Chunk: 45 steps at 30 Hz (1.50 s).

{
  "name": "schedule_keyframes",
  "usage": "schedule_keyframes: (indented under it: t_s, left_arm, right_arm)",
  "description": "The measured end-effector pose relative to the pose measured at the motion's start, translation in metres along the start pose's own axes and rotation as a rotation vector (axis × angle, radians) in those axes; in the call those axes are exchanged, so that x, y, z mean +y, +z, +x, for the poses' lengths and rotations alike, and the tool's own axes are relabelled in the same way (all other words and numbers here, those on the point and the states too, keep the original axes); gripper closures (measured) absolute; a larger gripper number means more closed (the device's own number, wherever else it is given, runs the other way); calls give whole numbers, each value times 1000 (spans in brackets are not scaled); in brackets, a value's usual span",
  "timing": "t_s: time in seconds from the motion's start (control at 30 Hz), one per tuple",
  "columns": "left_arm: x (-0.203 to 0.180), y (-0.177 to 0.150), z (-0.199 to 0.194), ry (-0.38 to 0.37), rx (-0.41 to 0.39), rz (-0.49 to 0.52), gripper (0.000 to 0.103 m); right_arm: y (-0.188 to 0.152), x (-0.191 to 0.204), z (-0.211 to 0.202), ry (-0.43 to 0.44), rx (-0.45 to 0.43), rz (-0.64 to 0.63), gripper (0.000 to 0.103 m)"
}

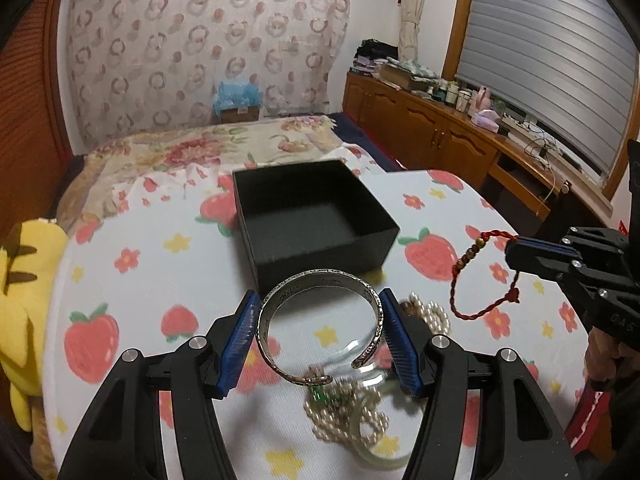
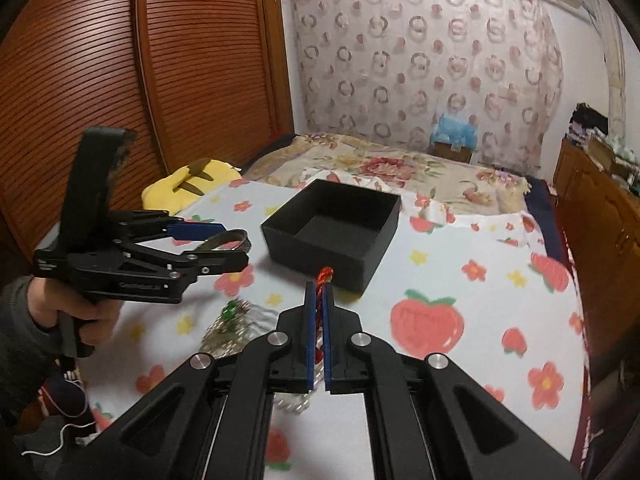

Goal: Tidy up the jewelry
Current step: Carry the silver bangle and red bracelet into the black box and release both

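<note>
An open black box [image 1: 312, 216] [image 2: 334, 228] stands on the strawberry-print cloth. My left gripper [image 1: 318, 300] [image 2: 230, 246] is shut on a silver cuff bangle [image 1: 320, 324] [image 2: 226, 240], its blue pads pressing both sides, lifted just in front of the box. My right gripper [image 2: 319, 286] [image 1: 510, 256] is shut on a red braided cord bracelet [image 1: 480, 280] [image 2: 323, 276] with small gold beads, which dangles in the air to the right of the box. Below the bangle, a heap of pearl strands [image 1: 344, 420] [image 2: 228, 328], a clear bangle and a green piece lie on the cloth.
A yellow plush toy [image 1: 20, 312] [image 2: 192, 184] lies at the left edge of the bed. A floral quilt [image 1: 208, 148] covers the far end. Wooden cabinets [image 1: 440, 132] crowded with items run along the right. A person's hand [image 2: 76, 308] holds the left gripper's handle.
</note>
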State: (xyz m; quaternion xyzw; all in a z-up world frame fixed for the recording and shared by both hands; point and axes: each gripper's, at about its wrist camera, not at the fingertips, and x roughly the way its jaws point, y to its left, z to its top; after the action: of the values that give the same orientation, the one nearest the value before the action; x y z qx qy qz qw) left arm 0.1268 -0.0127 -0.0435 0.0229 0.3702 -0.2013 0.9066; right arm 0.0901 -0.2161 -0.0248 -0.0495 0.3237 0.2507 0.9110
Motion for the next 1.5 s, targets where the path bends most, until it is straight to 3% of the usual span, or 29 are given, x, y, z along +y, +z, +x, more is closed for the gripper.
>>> schedule_keyframes:
  t_s: [0.4, 0.67, 0.77, 0.97, 1.23, 1.3, 1.33, 1.4, 1.5]
  left_arm:
    - [14, 63, 53, 45, -9, 7, 45]
    - [21, 77, 85, 23, 20, -16, 41]
    - [22, 78, 80, 21, 1, -17, 36]
    - [30, 69, 46, 86, -71, -12, 28]
    - [43, 29, 4, 129, -100, -42, 22]
    - [43, 17, -4, 132, -98, -49, 22]
    - [43, 12, -7, 132, -98, -54, 22]
    - [42, 1, -13, 125, -97, -64, 20]
    - [35, -13, -20, 120, -94, -60, 19]
  right_arm:
    - [44, -32, 38, -21, -42, -17, 100]
    - [62, -50, 65, -8, -34, -6, 100]
    - [63, -51, 71, 7, -38, -4, 100]
    - [67, -49, 91, 51, -35, 5, 100]
    - [66, -36, 133, 45, 41, -10, 99]
    - [63, -33, 137, 29, 54, -23, 89]
    - [62, -31, 137, 24, 51, -26, 74]
    - [59, -32, 133, 10, 39, -26, 55]
    - [55, -33, 121, 2, 28, -14, 55]
